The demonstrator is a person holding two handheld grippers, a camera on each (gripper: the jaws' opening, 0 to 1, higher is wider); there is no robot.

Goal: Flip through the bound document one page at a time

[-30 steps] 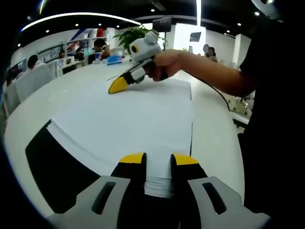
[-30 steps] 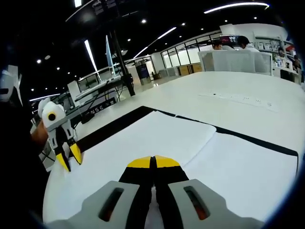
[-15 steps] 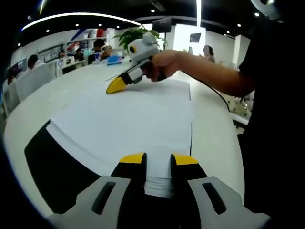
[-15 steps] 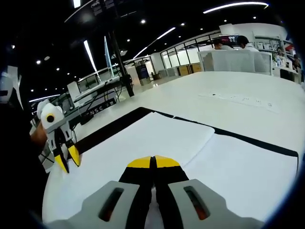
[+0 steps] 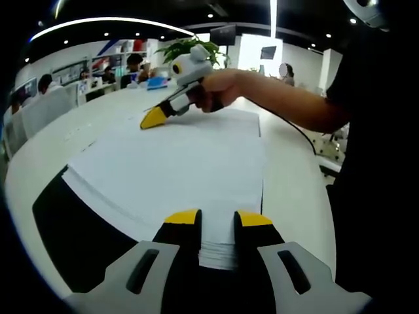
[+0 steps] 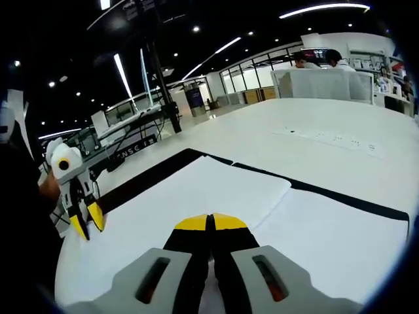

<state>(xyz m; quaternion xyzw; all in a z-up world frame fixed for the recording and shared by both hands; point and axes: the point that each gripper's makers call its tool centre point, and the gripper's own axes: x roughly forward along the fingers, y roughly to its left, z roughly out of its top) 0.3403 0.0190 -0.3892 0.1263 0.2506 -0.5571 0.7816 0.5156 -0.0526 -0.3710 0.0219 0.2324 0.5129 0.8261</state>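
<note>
The bound document (image 5: 177, 160) lies open on the white table, its white pages spread over a black cover (image 5: 72, 229). My left gripper (image 5: 218, 218) stands open at the near edge of the pages, and the paper stack shows between its jaws. At the far end my right gripper (image 5: 152, 119) is shut, its yellow tip low over the far left part of the page. In the right gripper view the shut right gripper (image 6: 211, 222) points across the document (image 6: 222, 190). The left gripper (image 6: 87, 222) stands at the left there, its jaws apart.
The person's arm (image 5: 288, 101) reaches in from the right, and dark clothing fills that side. The table's edge (image 5: 314, 170) curves close by. A plant (image 5: 186, 47) and seated people (image 5: 46, 85) are at the far end. White table (image 6: 327, 118) stretches beyond the document.
My right gripper has slid a little to the left over the far page. The left gripper has held still at the near edge.
</note>
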